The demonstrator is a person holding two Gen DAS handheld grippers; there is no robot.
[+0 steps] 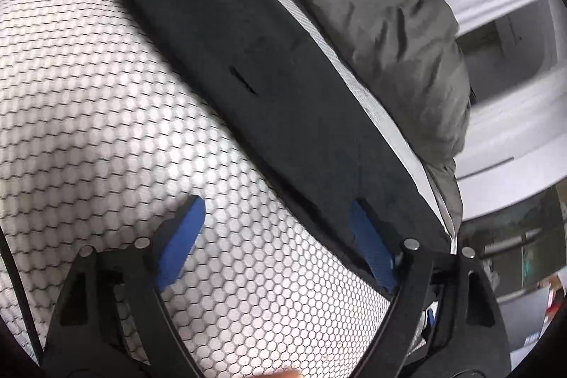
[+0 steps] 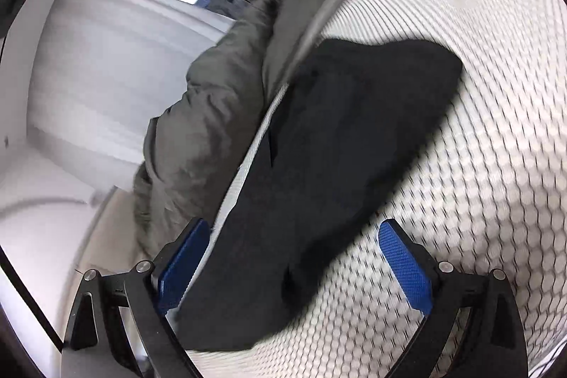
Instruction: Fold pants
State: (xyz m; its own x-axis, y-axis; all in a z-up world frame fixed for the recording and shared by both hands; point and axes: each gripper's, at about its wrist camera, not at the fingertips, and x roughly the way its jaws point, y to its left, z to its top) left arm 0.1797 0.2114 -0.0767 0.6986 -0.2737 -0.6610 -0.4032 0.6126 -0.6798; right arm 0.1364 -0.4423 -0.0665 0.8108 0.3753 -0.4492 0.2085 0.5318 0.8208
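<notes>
We see the pants lying as a long dark strip on the mattress, near its far edge beside a grey duvet. The right gripper straddles one end, wide apart and empty; the left gripper, equally wide, is at the opposite end.

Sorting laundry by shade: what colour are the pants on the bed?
Black, or a very dark charcoal; the pants show best in the left wrist view.
</notes>
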